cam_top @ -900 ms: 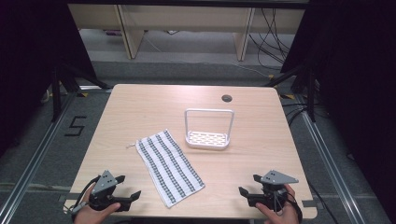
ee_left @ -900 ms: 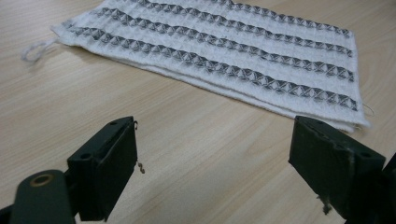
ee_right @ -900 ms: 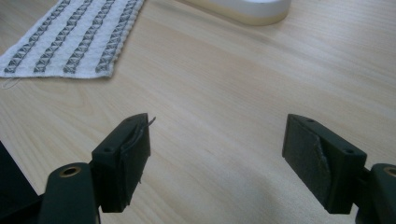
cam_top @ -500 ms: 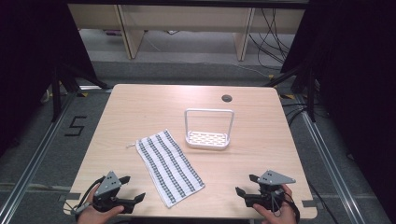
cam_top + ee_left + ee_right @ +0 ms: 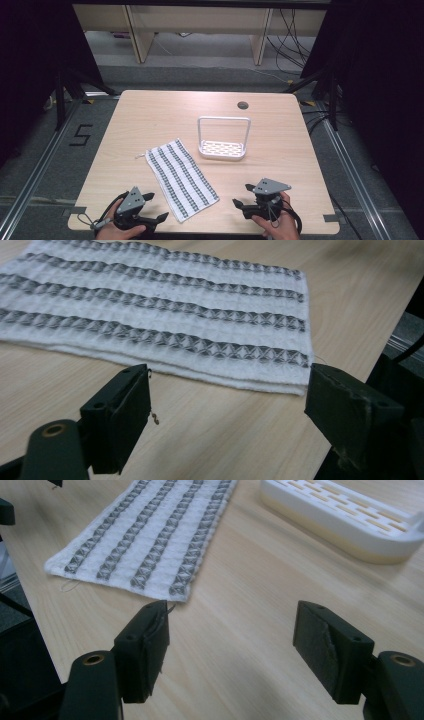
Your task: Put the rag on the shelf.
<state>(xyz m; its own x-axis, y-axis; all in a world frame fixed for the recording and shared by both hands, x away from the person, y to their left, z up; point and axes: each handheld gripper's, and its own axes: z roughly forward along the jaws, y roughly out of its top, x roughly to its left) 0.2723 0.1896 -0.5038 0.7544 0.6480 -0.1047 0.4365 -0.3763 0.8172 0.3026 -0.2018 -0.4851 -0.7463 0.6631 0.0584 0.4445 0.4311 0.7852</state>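
Striped cloth, a white waffle-weave towel with grey bands (image 5: 181, 178), lies flat on the pale wooden table (image 5: 150, 115), running diagonally from the near edge up toward the table's left-centre. A loose thread tag trails off its far corner.

Nearest the person, both hand-held tools sit low at the near edge. Left black two-jaw gripper (image 5: 149, 212), held in the left hand (image 5: 120, 227), is just to the left of the towel's near end; jaws spread wide, nothing between them. In the left gripper view the towel's folded long edge (image 5: 165, 335) lies just beyond the jaw tips, apart from them.

Right black two-jaw gripper (image 5: 243, 200), held in the right hand (image 5: 277, 225), is near the towel's near right corner; jaws likewise spread wide and empty. In the right gripper view that corner (image 5: 150, 545) sits just past the left jaw tip; contact cannot be judged.

Farther out, right of centre: a white plastic slotted tray with a tall hoop handle (image 5: 223, 149), upright, well apart from the towel.

Beyond it, a small round cable hole (image 5: 243, 105) near the table's far edge.
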